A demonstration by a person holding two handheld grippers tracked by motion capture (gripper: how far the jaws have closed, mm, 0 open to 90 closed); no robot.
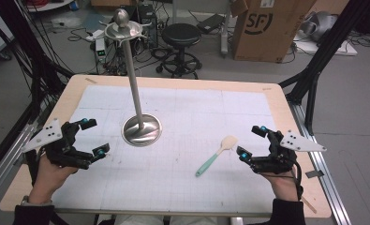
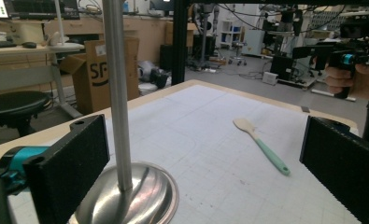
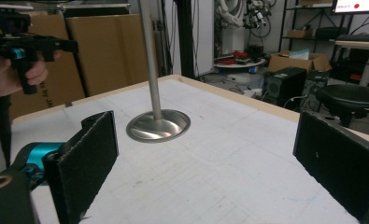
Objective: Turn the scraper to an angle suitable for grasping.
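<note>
A steel stand (image 1: 141, 130) with a round base and a tall pole stands left of the table's middle; I also see the stand (image 2: 126, 196) close in the left gripper view and the stand (image 3: 159, 125) farther off in the right gripper view. A wooden spoon with a mint-green handle (image 1: 216, 155) lies flat to its right, and the spoon (image 2: 261, 144) shows in the left gripper view too. My left gripper (image 1: 94, 137) is open, just left of the base, nothing between its jaws. My right gripper (image 1: 252, 141) is open beside the spoon's bowl, holding nothing.
A white gridded mat (image 1: 187, 112) covers most of the wooden table (image 1: 285, 108). Beyond the far edge stand a black stool (image 1: 180, 35), a cardboard box (image 1: 267, 28) and cables on the floor. Black frame legs (image 1: 314, 70) rise at the right.
</note>
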